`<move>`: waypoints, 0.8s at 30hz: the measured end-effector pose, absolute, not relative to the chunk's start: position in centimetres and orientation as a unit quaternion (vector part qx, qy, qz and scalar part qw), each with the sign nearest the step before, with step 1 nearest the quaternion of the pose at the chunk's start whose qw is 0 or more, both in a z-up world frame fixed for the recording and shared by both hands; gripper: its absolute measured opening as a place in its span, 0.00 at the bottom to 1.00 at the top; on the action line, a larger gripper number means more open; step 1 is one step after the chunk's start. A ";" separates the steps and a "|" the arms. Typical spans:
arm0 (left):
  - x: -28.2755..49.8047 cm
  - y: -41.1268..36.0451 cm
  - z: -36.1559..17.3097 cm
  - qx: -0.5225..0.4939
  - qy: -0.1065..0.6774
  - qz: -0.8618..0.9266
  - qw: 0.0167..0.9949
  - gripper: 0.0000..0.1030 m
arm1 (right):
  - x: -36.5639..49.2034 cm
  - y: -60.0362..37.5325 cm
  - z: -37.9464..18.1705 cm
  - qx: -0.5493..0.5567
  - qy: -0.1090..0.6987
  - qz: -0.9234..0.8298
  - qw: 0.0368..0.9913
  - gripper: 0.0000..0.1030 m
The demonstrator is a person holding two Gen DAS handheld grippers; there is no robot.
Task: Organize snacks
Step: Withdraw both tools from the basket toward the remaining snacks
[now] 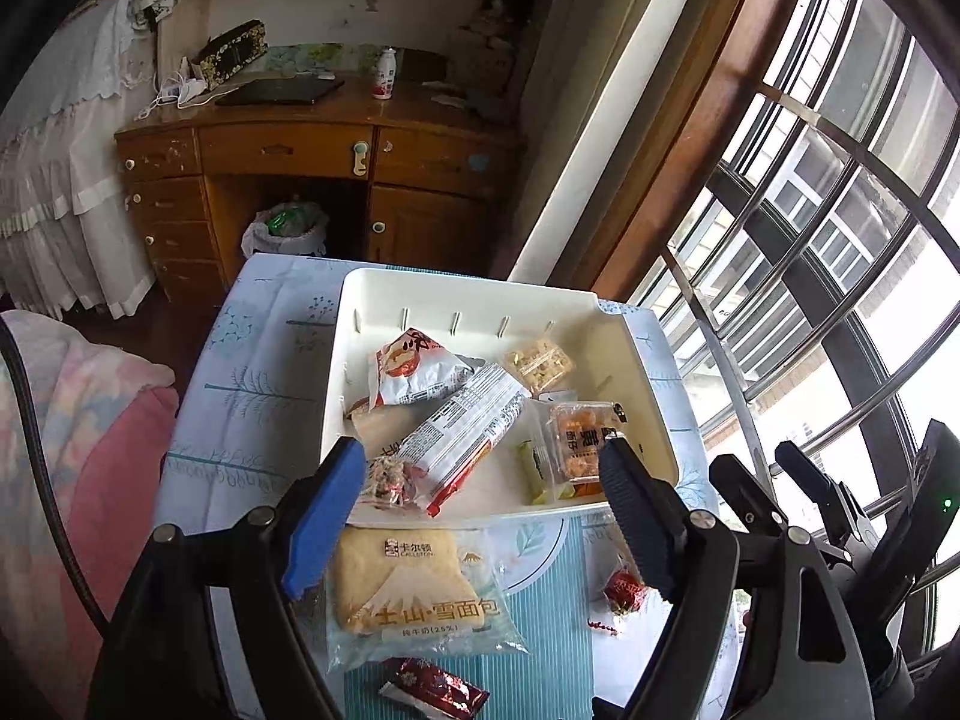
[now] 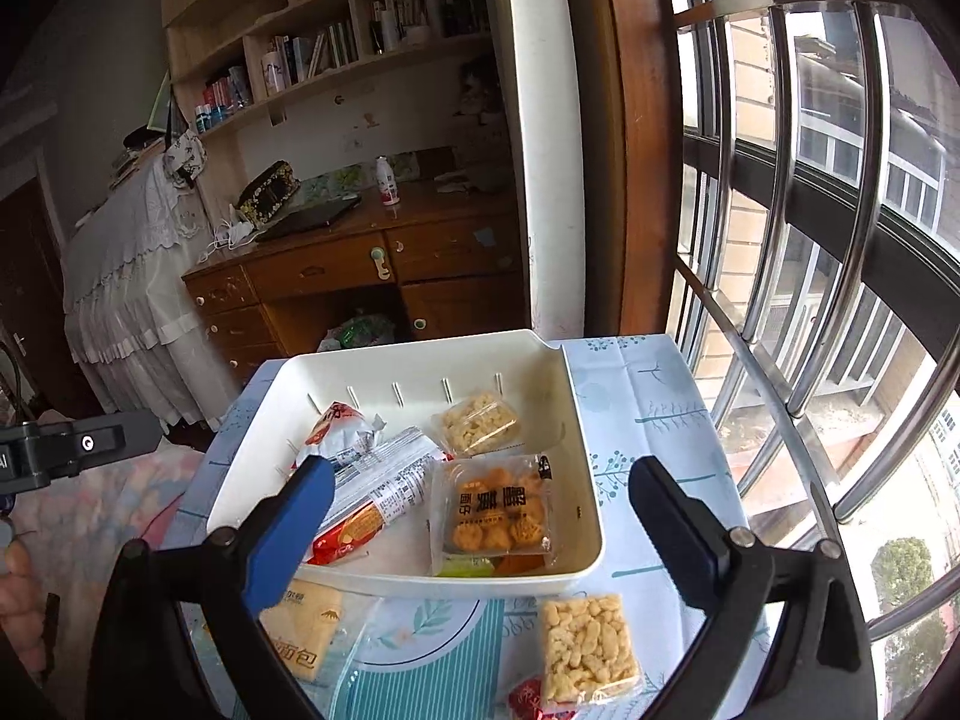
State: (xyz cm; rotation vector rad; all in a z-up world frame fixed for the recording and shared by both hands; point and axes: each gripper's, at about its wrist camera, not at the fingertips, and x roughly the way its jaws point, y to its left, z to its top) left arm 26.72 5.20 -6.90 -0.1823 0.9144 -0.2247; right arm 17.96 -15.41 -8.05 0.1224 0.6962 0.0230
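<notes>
Bin point(image 2: 585, 546): far end of table point(image 2: 648, 396); we count approx. 6 pkts inside.
Left out: bread point(image 1: 414, 588), rice cake point(image 2: 588, 648), red candy point(image 1: 624, 591), red bar point(image 1: 432, 690), all near edge.
Left tongs point(image 1: 489, 516): wide open, empty.
Right tongs point(image 2: 480, 534): wide open, empty.
Progress: we reckon past half.

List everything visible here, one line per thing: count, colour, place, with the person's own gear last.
bin: one, white, on the table by the window
packets in bin: at least six, orange, red, silver, yellow, piled on its floor
bread bag: one, clear with tan loaf, on the cloth before the bin
rice bar: one, pale yellow, on the cloth before the bin
red packets: two, on the cloth nearest the cameras
tablecloth: one, pale blue with trees
desk: one, brown wood, far wall
bottle: one, white and red, on the desk
left gripper: one, jaws open, empty
right gripper: one, jaws open, empty
</notes>
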 end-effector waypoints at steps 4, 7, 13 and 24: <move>24.6 5.5 -5.6 -0.084 0.441 -0.097 0.888 0.77 | 15.7 -15.1 -7.2 0.063 0.337 0.025 0.939 0.96; 22.6 5.7 -5.0 -0.083 0.446 -0.093 0.886 0.77 | 14.0 -14.8 -6.7 0.064 0.334 0.037 0.940 0.96; 18.3 6.7 -4.6 -0.096 0.450 -0.082 0.884 0.77 | 10.5 -14.0 -6.1 0.056 0.332 0.056 0.940 0.96; 11.8 9.7 -5.6 -0.150 0.468 -0.067 0.868 0.77 | 5.4 -12.1 -6.4 0.037 0.341 0.105 0.933 0.96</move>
